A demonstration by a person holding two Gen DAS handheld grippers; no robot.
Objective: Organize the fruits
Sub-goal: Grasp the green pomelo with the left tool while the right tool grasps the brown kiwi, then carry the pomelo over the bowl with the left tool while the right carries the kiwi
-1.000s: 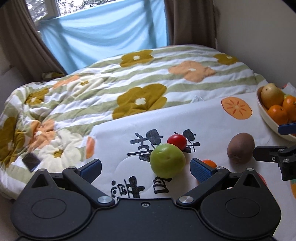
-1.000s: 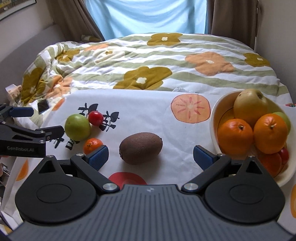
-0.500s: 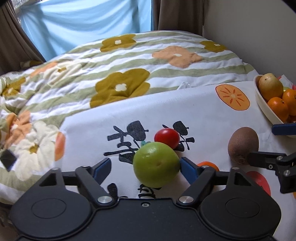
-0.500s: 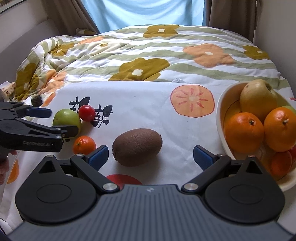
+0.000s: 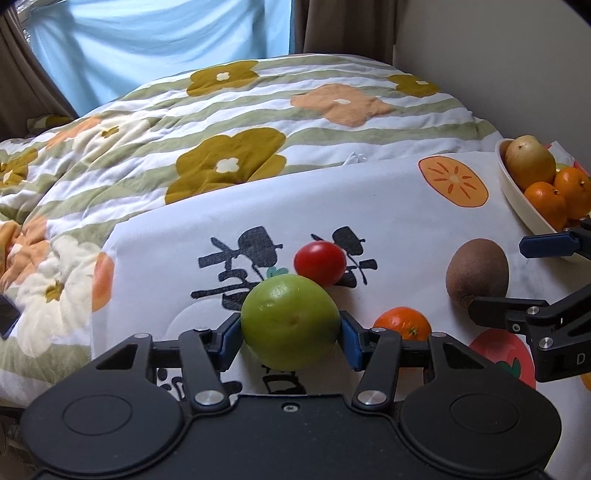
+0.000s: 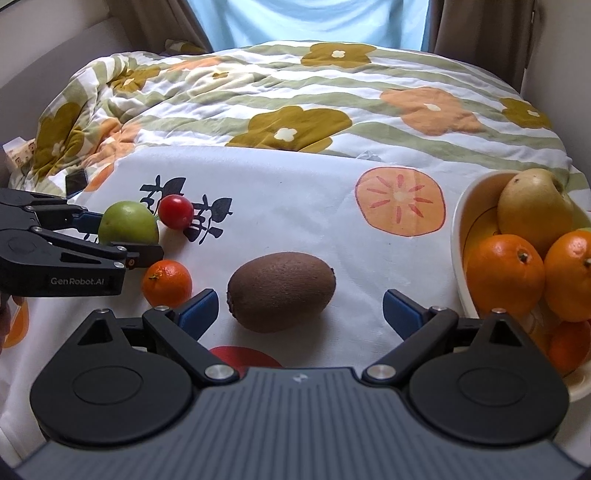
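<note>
Green apple (image 5: 290, 326) is sitting between my left fingers (image 5: 226, 341), which are pressing both its sides near the cloth-covered surface's (image 6: 295, 192) left edge. My right fingers (image 6: 197, 310) are hanging wide apart just short of the kiwi (image 6: 281, 290), its long axis lying crosswise to them. The bowl (image 6: 460, 236) is waiting at the right edge; a quilted bed (image 6: 332, 92) is lying beyond.

A flowered, green-striped quilt (image 6: 332, 99) is spread behind a white printed cloth (image 6: 295, 206); light-blue fabric (image 5: 159, 48) is hung between brown curtains (image 5: 343, 26).
</note>
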